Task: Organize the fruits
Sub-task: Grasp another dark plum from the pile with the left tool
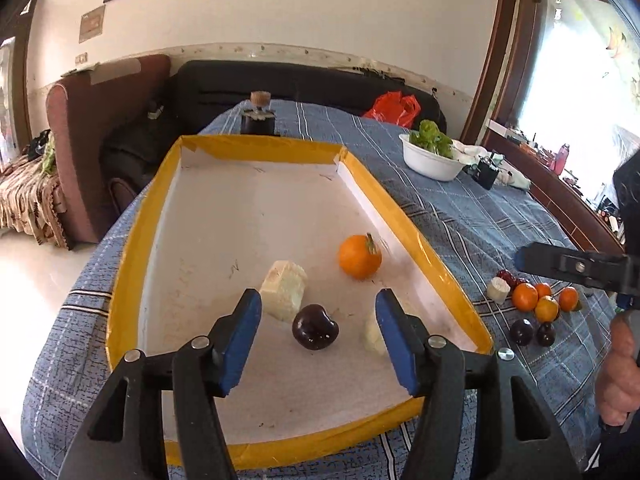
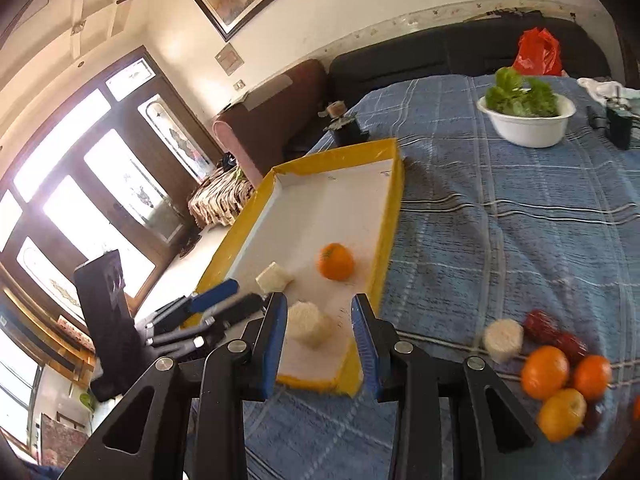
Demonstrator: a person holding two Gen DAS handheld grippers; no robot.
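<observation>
A yellow-rimmed white tray (image 1: 416,240) lies on the blue checked cloth. In it are an orange (image 1: 359,256), a pale cut chunk (image 1: 284,290), a dark plum (image 1: 315,327) and a second pale chunk (image 1: 374,338), half hidden by a finger. My left gripper (image 1: 319,298) hovers open over the tray's near end, and the plum lies on the floor below its gap, untouched. My right gripper (image 2: 320,302) is at the tray's near right corner, jaws narrowly apart, holding nothing. On the cloth to the right sits a pile of oranges (image 2: 560,376), red fruits (image 2: 556,336), plums (image 1: 532,332) and a pale chunk (image 2: 503,338).
A white bowl of greens (image 1: 432,160) stands at the far right of the table, with a small black box (image 1: 486,172) beside it. A dark jar with a cork top (image 1: 258,120) stands behind the tray. A person's hand (image 1: 616,380) is at the right edge. Sofas lie beyond the table.
</observation>
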